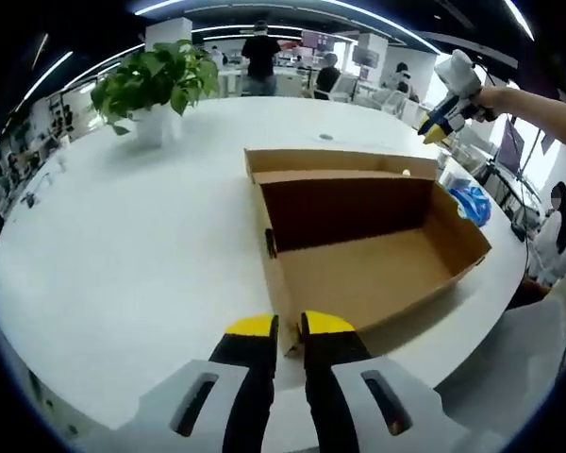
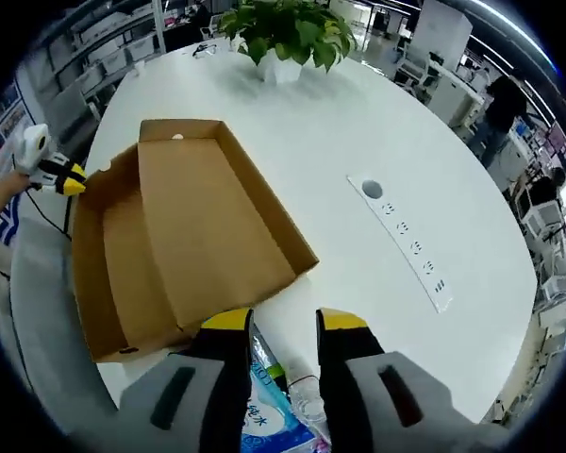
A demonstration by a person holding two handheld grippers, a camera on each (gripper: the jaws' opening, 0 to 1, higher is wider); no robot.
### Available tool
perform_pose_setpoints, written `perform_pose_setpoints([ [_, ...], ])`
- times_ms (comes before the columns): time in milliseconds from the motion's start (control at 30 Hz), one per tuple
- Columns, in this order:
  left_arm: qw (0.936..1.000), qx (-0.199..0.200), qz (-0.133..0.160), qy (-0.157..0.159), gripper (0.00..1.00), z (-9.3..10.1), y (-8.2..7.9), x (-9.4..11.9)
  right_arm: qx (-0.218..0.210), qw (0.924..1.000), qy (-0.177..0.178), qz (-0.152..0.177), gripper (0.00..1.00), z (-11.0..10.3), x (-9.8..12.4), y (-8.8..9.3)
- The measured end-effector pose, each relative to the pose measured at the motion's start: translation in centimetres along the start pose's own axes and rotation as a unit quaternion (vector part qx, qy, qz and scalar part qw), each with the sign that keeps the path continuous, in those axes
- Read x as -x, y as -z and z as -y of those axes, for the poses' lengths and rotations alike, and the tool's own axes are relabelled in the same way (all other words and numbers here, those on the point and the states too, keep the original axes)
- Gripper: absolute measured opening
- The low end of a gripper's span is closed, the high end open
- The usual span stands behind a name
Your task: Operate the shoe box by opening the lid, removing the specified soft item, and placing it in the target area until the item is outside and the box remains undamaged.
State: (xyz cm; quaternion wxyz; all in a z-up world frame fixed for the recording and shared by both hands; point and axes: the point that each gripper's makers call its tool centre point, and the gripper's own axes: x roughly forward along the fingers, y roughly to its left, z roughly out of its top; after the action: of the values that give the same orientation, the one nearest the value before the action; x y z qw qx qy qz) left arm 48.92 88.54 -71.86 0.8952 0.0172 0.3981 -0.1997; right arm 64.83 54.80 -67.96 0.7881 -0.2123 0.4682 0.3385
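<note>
The brown cardboard shoe box (image 1: 377,264) lies on the white table with its lid folded back, and its inside is bare. My left gripper (image 1: 290,326) is at the box's near corner, jaws nearly together with the corner wall between them. The right gripper view looks down on the same box (image 2: 208,236), with the left gripper (image 2: 66,176) at the box's far-left corner. A soft blue-and-white packet (image 2: 269,411) lies on the table beside the box, under my right gripper (image 2: 285,321), which is open and holds nothing. The left gripper view has that packet (image 1: 470,200) right of the box and the right gripper (image 1: 436,127) raised above it.
A potted plant (image 1: 156,85) (image 2: 288,33) stands at the far side of the table. A socket strip (image 2: 410,250) is set into the tabletop (image 1: 123,245). The table's curved edge runs close to the box. A person (image 1: 557,236) sits at the right, and others stand far off.
</note>
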Motion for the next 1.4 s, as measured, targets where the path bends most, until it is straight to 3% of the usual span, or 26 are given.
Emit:
perform_pose_setpoints([
  [467,0.9991,0.042,0.003,-0.008,0.03,0.3,0.2,0.0,-0.072,0.9972,0.019,0.008,0.18,0.4,-3.6,-0.5],
  [800,0.9990,0.043,0.003,-0.013,0.02,0.4,0.1,0.1,-0.108,0.9929,0.048,0.010,0.15,1.4,-5.6,0.0],
  [1000,0.9990,0.042,0.001,-0.014,0.02,0.3,0.1,0.0,-0.145,0.9888,0.036,0.002,0.14,1.2,-6.7,0.5],
  [1133,0.9990,0.043,0.001,-0.014,0.02,0.2,0.1,0.0,-0.180,0.9832,0.030,-0.005,0.11,0.8,-7.3,0.8],
  [1400,0.9989,0.044,0.001,-0.015,0.01,0.1,0.1,-0.2,-0.192,0.9805,0.042,0.000,0.06,1.0,-6.9,0.7],
])
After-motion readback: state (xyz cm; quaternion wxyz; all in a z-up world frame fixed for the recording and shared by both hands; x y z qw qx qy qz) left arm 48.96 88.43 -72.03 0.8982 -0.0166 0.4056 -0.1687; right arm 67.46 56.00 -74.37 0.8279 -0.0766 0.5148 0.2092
